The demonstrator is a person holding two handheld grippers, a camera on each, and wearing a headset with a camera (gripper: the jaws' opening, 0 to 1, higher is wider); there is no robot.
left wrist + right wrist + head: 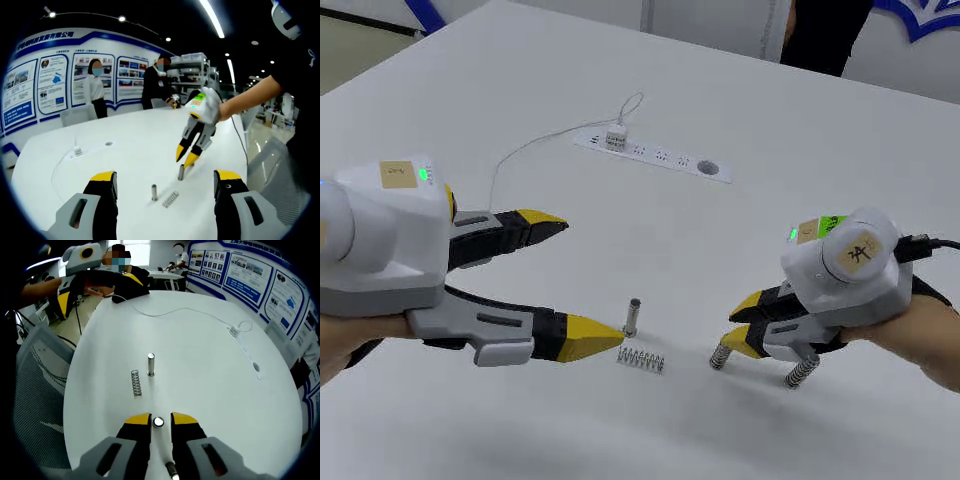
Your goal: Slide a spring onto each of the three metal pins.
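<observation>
- At our left hand, the left hand-held gripper (570, 282) is spread wide. Its two yellow-tipped jaws stand far apart with nothing between them.
- At our right hand, the right hand-held gripper (741, 326) has its jaws drawn to a narrow gap, and we see nothing clamped in it.
- Just under those narrow tips stands the first sprung pin (720, 355), a spring coiled around its shaft. In the right gripper view its round top shows in the gap between the jaws.
- Close by, partly under the right hand-held gripper's body, the second sprung pin (801, 371) also wears a spring.
- Between our two hand-held grippers the bare pin (633, 317) stands upright, just beside the lower left jaw tip.
- Near the bare pin's foot, not touching it, the loose spring (641, 359) lies flat on the white table (720, 240).
- Farther back on the table lies a white strip (655, 156), with a thin cable (535, 145) looping away from it.
</observation>
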